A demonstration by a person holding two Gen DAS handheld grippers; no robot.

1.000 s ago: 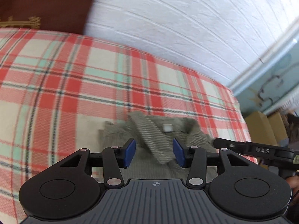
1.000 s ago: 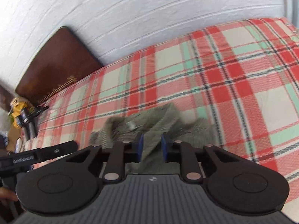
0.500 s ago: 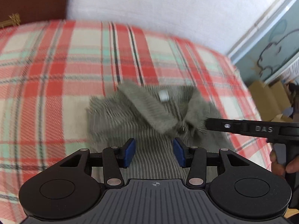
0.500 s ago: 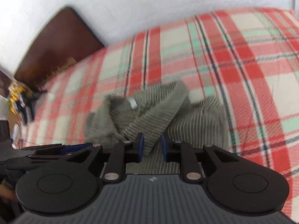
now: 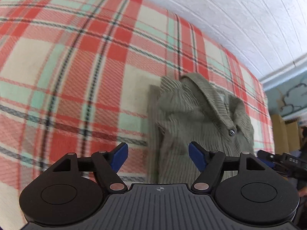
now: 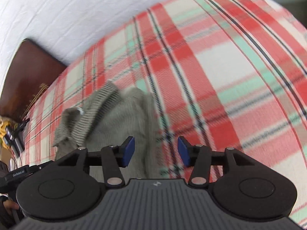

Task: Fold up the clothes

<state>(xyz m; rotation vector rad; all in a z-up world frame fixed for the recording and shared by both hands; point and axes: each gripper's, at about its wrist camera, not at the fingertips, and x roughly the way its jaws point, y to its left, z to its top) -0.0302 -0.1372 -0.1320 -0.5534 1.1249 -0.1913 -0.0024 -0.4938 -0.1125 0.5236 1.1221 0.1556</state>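
A grey-green ribbed shirt (image 5: 191,115) with a collar and a small button lies crumpled on the plaid bedcover (image 5: 76,67). My left gripper (image 5: 158,158) hovers over the shirt's left edge, its blue pads wide apart and still opening, and the pads do not press on the cloth. In the right wrist view the same shirt (image 6: 115,118) sits left of centre. My right gripper (image 6: 155,151) is over the shirt's right edge, its jaws opening, pads clear of the fabric. The right gripper's tip (image 5: 278,161) shows at the far right of the left wrist view.
A white textured wall (image 5: 230,19) rises behind the bed. A dark wooden headboard (image 6: 28,72) stands at the left of the right wrist view, with a yellow object (image 6: 5,128) beside it. Cardboard boxes (image 5: 282,134) stand past the bed's right edge.
Both grippers have dropped closer to the shirt and moved apart toward its two sides. Both sets of jaws have opened wider, the right from nearly shut.
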